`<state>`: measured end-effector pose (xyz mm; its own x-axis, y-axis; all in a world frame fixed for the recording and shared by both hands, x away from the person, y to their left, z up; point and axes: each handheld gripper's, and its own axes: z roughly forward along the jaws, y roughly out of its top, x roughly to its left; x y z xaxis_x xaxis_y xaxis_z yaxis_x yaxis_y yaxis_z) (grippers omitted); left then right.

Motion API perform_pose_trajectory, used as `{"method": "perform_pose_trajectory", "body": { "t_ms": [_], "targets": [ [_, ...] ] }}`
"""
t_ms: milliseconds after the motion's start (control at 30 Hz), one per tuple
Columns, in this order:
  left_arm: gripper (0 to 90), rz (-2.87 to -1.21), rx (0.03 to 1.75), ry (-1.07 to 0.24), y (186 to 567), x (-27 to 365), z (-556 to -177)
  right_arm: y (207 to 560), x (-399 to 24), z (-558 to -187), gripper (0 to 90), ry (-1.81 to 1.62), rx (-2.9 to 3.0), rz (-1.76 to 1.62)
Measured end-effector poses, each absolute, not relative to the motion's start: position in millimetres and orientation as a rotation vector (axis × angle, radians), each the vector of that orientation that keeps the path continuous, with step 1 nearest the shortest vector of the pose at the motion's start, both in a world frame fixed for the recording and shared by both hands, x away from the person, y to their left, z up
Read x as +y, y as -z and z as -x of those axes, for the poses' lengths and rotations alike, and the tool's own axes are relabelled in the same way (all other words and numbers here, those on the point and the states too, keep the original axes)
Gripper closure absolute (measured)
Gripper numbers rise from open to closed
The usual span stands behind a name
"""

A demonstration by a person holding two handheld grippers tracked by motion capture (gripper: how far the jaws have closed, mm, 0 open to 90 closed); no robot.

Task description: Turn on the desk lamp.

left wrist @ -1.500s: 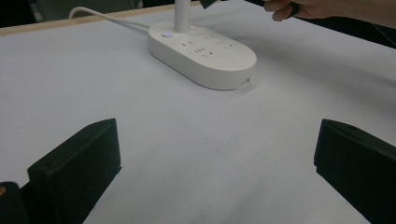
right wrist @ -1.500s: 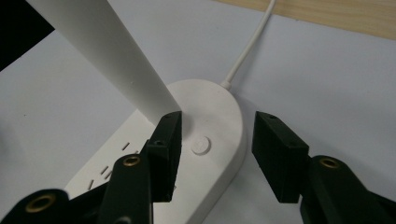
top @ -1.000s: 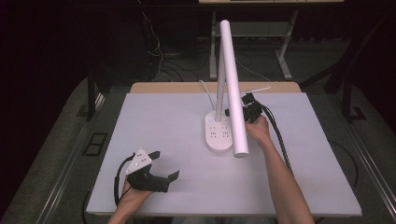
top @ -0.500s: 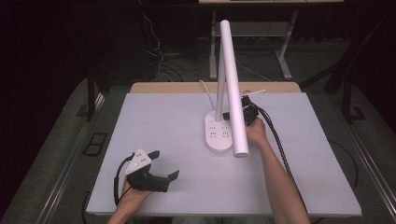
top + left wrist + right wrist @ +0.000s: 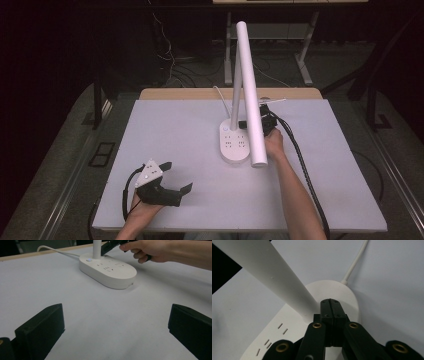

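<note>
A white desk lamp stands at the middle of the table: an oval base [image 5: 235,147] with socket slots, an upright stem [image 5: 234,95], and a long tube head [image 5: 251,95] slanting toward me. My right gripper [image 5: 244,123] is shut with nothing between its jaws. In the right gripper view its tips [image 5: 331,302] lie over the base [image 5: 347,293] just beside the foot of the stem [image 5: 287,282]; I cannot tell whether they touch. My left gripper [image 5: 177,176] rests open near the front left of the table, and its jaws [image 5: 116,315] frame bare tabletop, far from the base [image 5: 110,270].
A white cord [image 5: 220,95] runs from the base to the wooden back edge [image 5: 190,93] of the table. A small button [image 5: 88,260] sits on the base beside the stem. The right gripper's black cable [image 5: 305,170] trails along the forearm.
The right gripper has edged slightly left, toward the stem's foot. The left gripper has not moved.
</note>
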<state>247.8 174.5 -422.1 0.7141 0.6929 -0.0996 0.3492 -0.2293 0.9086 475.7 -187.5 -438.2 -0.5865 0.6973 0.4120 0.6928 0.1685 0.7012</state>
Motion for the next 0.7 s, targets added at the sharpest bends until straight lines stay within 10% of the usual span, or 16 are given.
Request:
{"method": "perform_pose_trajectory", "body": {
  "t_ms": [700],
  "targets": [
    [0.0,-1.838,0.816,-0.393,422.3,175.2,-248.6,435.1,-191.7,-473.2,89.4,-1.398,2.375,-1.401]
  ]
}}
